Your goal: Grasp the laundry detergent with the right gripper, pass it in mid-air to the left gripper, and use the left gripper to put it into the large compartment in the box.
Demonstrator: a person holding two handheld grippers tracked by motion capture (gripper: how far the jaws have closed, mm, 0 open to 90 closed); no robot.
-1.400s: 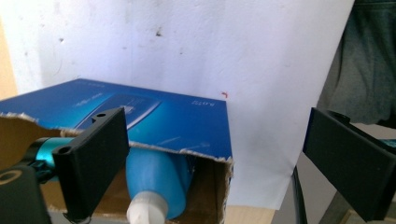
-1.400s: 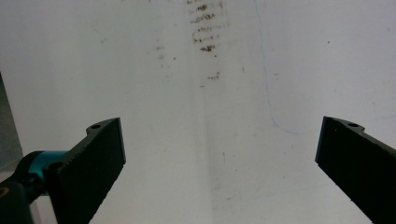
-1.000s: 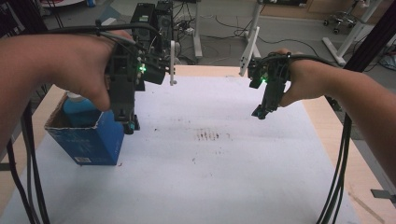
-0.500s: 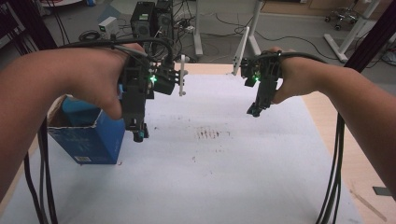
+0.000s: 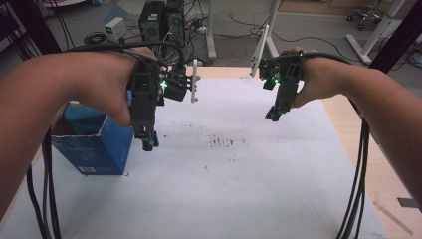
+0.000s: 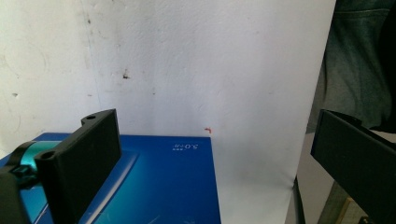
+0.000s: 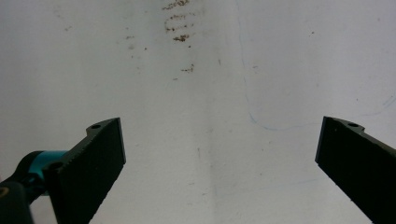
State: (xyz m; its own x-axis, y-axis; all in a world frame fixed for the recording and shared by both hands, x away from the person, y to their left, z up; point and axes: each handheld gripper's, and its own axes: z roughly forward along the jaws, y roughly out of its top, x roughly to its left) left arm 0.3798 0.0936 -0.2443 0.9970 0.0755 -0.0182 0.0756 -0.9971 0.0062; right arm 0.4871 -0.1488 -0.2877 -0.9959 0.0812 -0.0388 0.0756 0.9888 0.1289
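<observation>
Beside left tongs [image 5: 148,143], blue box [image 5: 94,147].

The blue box [image 6: 154,186] bears small white print (seemingly "5.0", upside down).

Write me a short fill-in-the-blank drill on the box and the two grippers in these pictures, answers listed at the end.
1. The open cardboard box at the left of the table is ____ in colour.
2. The left gripper hangs just beside the box with its jaws ____.
3. The right gripper has ____ between its jaws.
4. The brown smudges on the white table cover lie ____ the two grippers.

Missing words: blue; open; nothing; between
</observation>
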